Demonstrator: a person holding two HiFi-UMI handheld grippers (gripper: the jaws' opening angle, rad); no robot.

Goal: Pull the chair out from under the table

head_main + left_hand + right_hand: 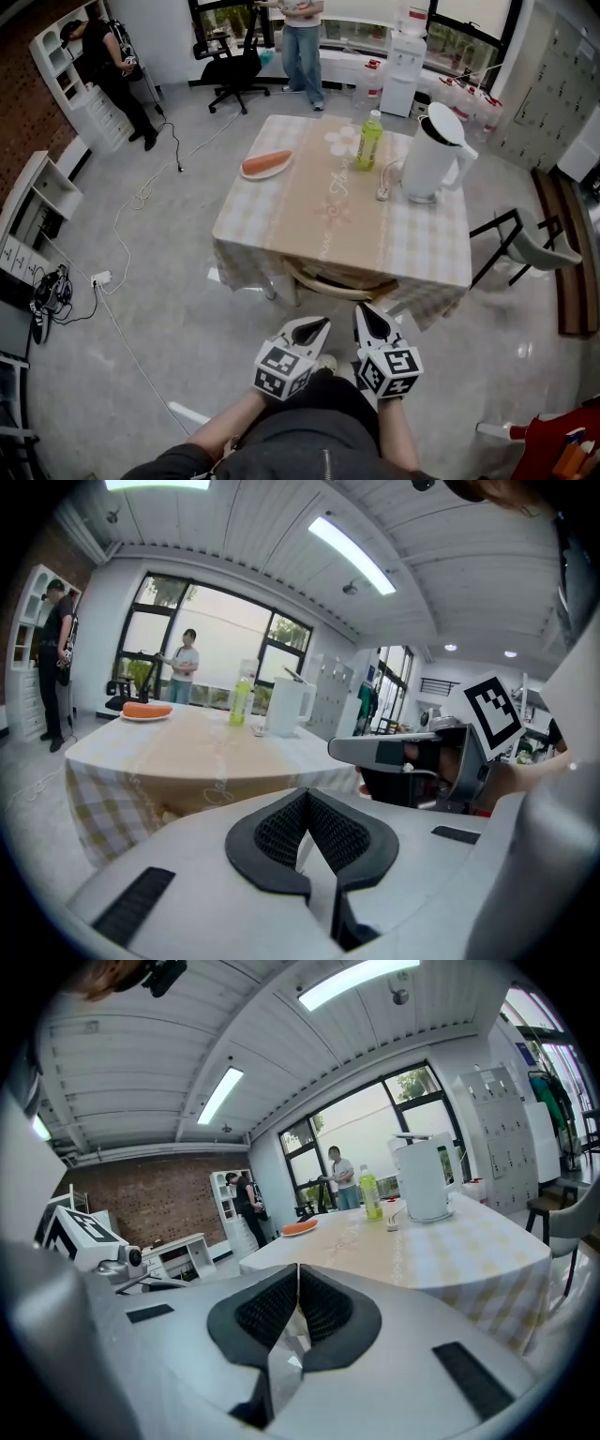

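The left gripper [307, 330] and the right gripper [373, 323] both had their jaws fully closed and held nothing. The chair [336, 281] stood just ahead of their tips, apart from them, tucked under the table [281, 211].

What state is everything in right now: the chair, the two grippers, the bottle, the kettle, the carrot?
Chair: tucked under the table.
Left gripper: shut, empty.
Right gripper: shut, empty.
Bottle: upright on the table.
Kettle: upright on the table.
Carrot: lying on a plate.
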